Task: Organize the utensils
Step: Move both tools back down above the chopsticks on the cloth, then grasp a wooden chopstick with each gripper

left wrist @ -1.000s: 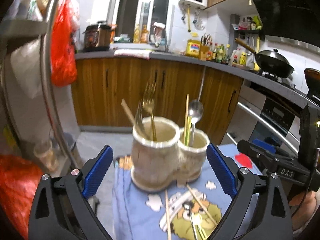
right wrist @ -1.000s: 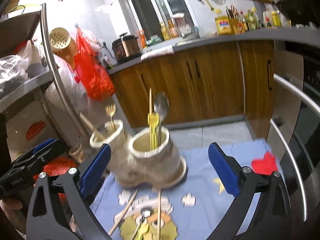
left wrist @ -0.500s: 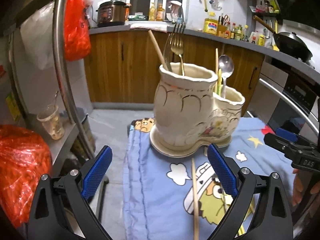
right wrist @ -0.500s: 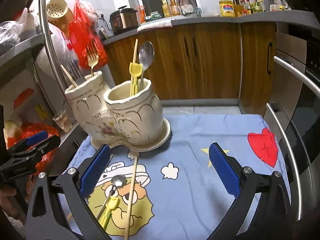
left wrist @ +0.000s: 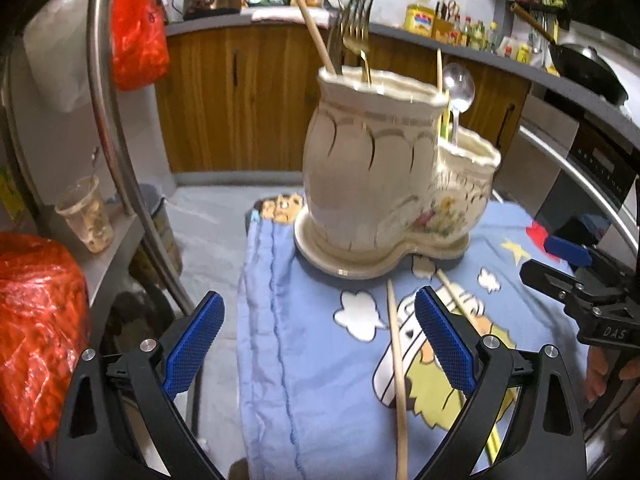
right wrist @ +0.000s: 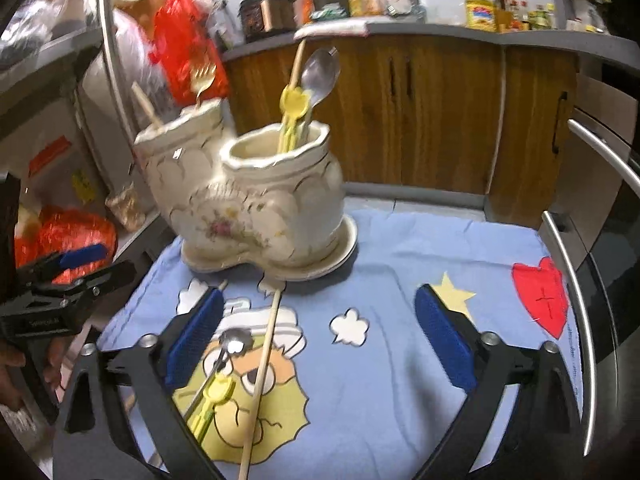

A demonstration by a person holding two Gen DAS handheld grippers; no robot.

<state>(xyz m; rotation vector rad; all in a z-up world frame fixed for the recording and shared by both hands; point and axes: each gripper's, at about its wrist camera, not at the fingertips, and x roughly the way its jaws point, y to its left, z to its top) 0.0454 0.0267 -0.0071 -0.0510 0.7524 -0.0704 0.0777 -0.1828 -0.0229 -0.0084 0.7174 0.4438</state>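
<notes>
**Both tongs low over the cloth, nothing gripped**

A cream ceramic utensil holder (left wrist: 384, 184) shaped as two joined pots stands on its own saucer-like base at the far side of the bench (right wrist: 400, 240), which is covered by a blue cartoon-print cloth (right wrist: 400, 360). The taller pot holds a gold fork (left wrist: 356, 36), a darker fork and a wooden chopstick; the lower pot holds a steel spoon (right wrist: 320, 72), a chopstick and a yellow plastic utensil (right wrist: 294, 104).

Loose pieces lie on the cloth in front of the holder. One long wooden chopstick (right wrist: 262, 372) runs from just beside the holder's base toward the near edge. Beside it lies a small steel spoon (right wrist: 234, 342) and a yellow-handled utensil (right wrist: 212, 396), both over the printed cartoon face. In the left wrist view a second chopstick (left wrist: 452, 292) slants away from the base, partly hidden behind a blue pad.

The left tongs (left wrist: 320, 344) hang over the cloth's left edge, blue pads well apart, with nothing pressed between them; the long chopstick passes through the gap near the right pad. The right tongs (right wrist: 320, 340) are spread wide too, though they have just been narrowing a little; the spoon and chopstick lie between the pads on the left side, untouched by either.
</notes>
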